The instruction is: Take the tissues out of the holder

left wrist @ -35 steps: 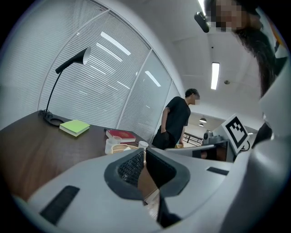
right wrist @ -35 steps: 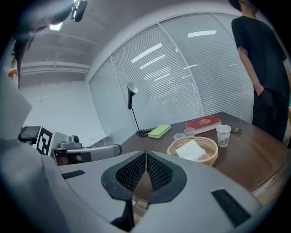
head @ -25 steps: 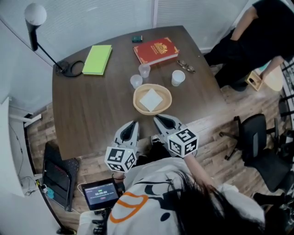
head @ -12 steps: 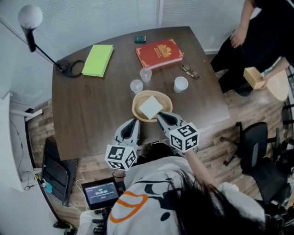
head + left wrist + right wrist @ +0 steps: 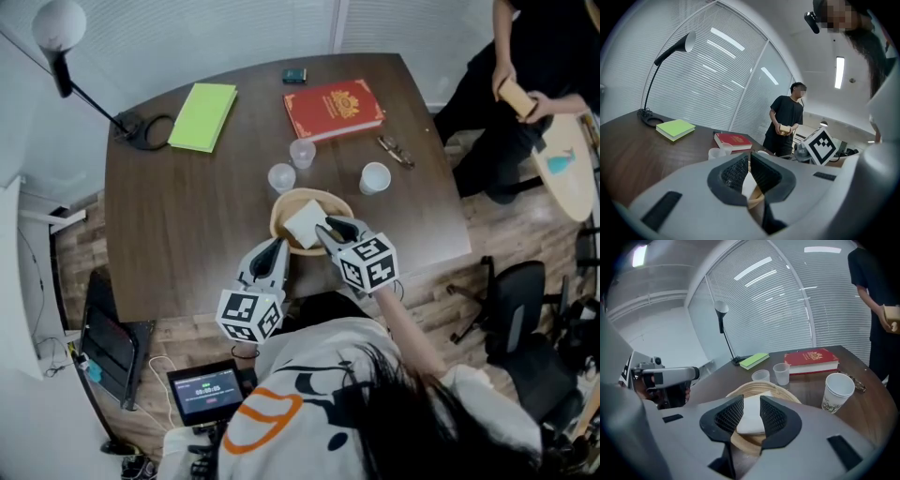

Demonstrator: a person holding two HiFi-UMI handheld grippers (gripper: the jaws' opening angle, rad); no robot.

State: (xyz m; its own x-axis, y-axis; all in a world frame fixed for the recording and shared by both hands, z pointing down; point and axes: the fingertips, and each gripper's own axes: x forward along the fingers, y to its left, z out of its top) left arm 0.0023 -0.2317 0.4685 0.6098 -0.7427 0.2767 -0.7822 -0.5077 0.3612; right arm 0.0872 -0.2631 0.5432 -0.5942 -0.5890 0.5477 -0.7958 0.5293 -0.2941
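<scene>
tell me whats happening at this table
A person holds tongs in each hand. The right tongs have just been opening and hang over the tissues in the basket on the table; the stack shows between the jaws, not gripped. The left tongs are shut and empty beside the basket's near rim. No tissue is out yet.

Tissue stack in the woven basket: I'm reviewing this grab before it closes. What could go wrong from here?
The right claw has just been opening its jaws; the tissue stack shows between them, ungripped. A shallow close may pinch only the top sheets.
The woven basket isn't held, so it may lift or slide along.
The paper cup stands nearby; a swing could topple it.
</scene>
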